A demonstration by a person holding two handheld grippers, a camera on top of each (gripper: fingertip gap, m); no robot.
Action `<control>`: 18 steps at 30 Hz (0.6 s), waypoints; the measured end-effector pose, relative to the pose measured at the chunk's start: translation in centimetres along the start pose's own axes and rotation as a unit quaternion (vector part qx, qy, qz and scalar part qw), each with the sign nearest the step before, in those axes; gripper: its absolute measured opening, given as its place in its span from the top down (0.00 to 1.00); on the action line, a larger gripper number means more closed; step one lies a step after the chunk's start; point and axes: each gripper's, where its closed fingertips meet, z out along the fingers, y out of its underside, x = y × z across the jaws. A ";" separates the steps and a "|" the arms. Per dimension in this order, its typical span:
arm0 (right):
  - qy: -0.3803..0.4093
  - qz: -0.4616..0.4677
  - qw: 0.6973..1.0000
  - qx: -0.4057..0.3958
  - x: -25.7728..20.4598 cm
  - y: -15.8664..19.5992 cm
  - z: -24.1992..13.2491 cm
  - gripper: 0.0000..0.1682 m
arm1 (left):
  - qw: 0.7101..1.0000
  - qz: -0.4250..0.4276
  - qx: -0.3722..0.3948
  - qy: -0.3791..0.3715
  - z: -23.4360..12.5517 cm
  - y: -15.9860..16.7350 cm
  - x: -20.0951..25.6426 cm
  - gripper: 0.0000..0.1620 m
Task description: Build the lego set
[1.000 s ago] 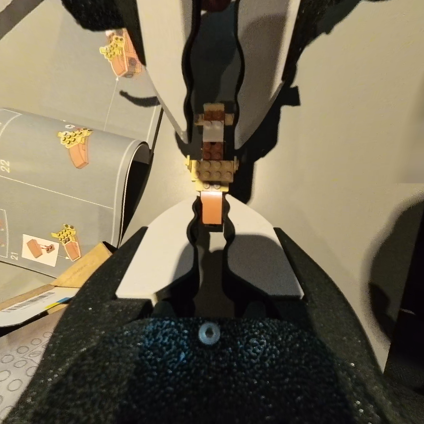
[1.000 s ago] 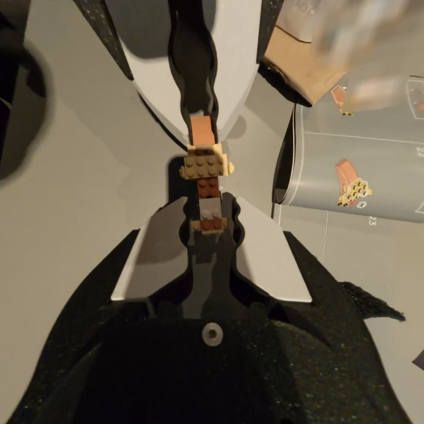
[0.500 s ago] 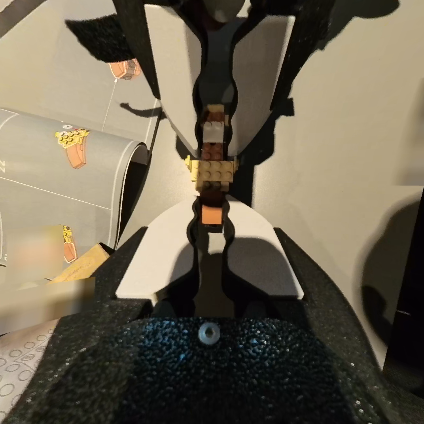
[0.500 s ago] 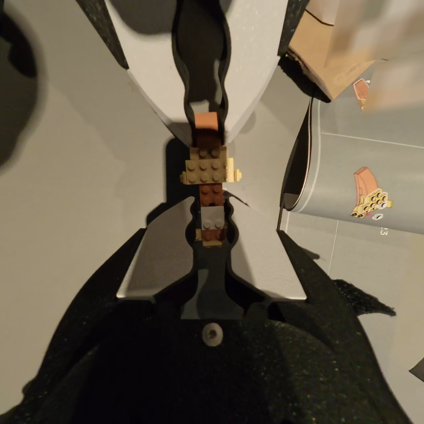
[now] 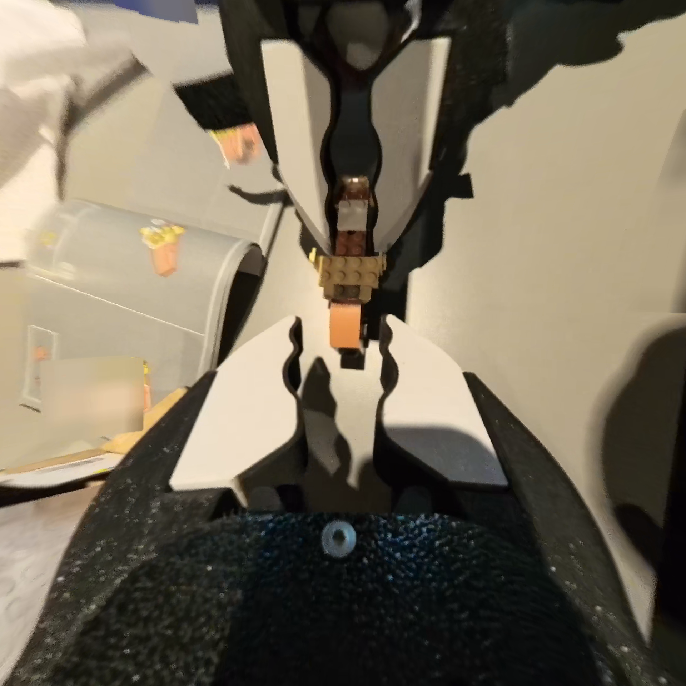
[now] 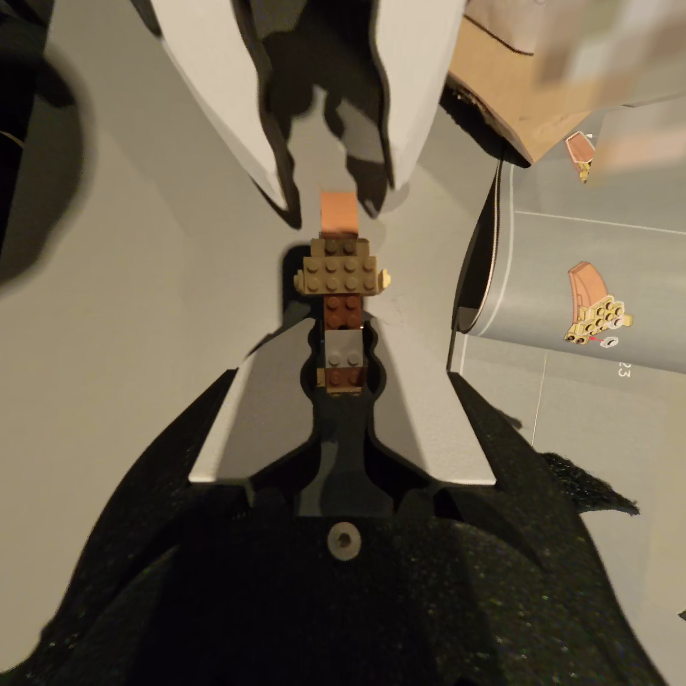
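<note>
The right gripper (image 6: 341, 334) is pinching the near end of the lego model (image 6: 340, 293), its two pale fingers (image 6: 274, 401) closed on the grey and brown bricks. The model sticks out ahead of it: a wide tan plate in the middle and an orange curved piece at the far tip, all held above the pale table (image 6: 148, 297).

The left gripper (image 5: 339, 334) faces it from the other side with its jaws spread. The orange tip sits in the gap between the fingertips (image 5: 267, 345), closer to the right one; whether it touches is unclear. In the left wrist view the model (image 5: 349, 274) hangs between both grippers, the right gripper (image 5: 352, 237) clamped on its far end.

A grey instruction booklet (image 6: 579, 297) with a curled page lies right of the right gripper, and a brown cardboard box (image 6: 493, 92) lies far right.
</note>
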 end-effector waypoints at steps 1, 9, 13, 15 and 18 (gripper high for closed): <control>-0.003 0.000 1.000 0.002 0.0 0.0 -0.2 0.87 | 1.000 0.013 0.016 -0.013 -0.4 -0.2 -0.1 0.75; -0.017 -0.018 1.000 0.016 0.5 0.5 -0.7 0.87 | 0.996 0.057 0.047 -0.052 -1.0 0.4 0.8 0.74; -0.021 -0.051 0.998 0.035 0.6 0.6 -0.5 0.87 | 0.987 0.115 0.072 -0.091 -0.6 -0.5 0.5 0.73; -0.021 -0.063 0.997 0.044 0.7 0.6 -0.5 0.87 | 0.976 0.154 0.125 -0.093 -0.4 -1.5 1.1 0.72; -0.023 -0.069 0.996 0.054 0.7 0.7 -0.5 0.87 | 0.964 0.189 0.160 -0.099 -0.3 -1.8 1.6 0.72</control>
